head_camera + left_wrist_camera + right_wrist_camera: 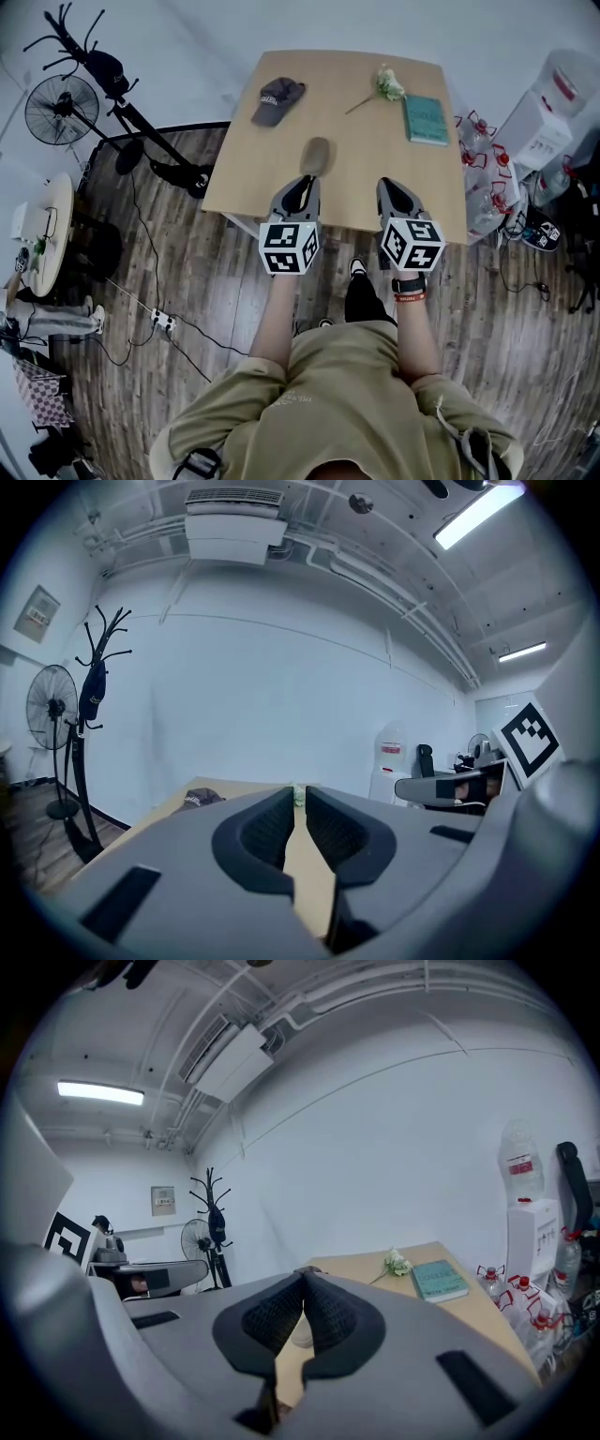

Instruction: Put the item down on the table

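Observation:
A pale oval item (pixel 317 155) lies on the wooden table (pixel 375 178), just beyond my left gripper (pixel 305 183). In the left gripper view that gripper (pixel 298 797) shows only a narrow gap between its pads, with bare tabletop behind it and nothing held. My right gripper (pixel 395 187) hovers over the near table edge, to the right of the item. Its tips (pixel 303 1277) meet with nothing gripped, and the pale item (pixel 302 1332) shows on the table behind them.
On the table's far side lie a dark cap (pixel 277 98), a white flower (pixel 386 86) and a teal book (pixel 426 119). Water bottles (pixel 483 159) and a dispenser (pixel 553 112) stand to the right. A fan (pixel 61 110) and a coat stand (pixel 103 66) are at the left.

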Demonstrator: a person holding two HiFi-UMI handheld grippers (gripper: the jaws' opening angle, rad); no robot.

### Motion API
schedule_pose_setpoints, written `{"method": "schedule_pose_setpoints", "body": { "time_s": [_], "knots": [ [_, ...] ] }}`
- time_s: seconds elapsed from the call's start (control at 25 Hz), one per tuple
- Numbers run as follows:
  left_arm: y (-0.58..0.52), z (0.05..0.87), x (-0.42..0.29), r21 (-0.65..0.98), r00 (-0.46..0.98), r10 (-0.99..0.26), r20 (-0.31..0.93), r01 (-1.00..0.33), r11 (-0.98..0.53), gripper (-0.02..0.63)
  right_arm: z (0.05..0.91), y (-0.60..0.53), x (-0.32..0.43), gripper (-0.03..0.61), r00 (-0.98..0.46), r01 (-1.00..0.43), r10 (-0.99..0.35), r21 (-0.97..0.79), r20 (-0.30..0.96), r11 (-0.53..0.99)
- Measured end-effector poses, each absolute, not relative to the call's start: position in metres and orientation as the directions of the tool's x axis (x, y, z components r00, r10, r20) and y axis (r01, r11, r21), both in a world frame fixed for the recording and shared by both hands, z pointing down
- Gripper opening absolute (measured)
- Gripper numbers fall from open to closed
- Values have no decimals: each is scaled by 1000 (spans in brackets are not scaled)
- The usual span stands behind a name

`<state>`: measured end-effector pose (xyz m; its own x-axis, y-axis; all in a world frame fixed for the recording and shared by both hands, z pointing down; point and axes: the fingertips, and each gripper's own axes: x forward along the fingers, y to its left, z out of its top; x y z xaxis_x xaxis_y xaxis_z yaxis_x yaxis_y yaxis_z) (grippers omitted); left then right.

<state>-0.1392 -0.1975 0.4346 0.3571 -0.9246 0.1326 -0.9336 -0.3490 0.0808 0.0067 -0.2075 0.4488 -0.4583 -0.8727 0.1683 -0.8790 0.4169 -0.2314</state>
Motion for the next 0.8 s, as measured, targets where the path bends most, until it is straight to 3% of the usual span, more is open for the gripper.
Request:
{"method": "schedule_pose_setpoints", "body": {
  "time_s": [0.8],
  "knots": [
    [-191, 433, -142, 19, 303, -945, 126, -953, -303, 23, 451, -198, 7, 15, -455, -883, -872, -218, 179, 416]
  ]
}}
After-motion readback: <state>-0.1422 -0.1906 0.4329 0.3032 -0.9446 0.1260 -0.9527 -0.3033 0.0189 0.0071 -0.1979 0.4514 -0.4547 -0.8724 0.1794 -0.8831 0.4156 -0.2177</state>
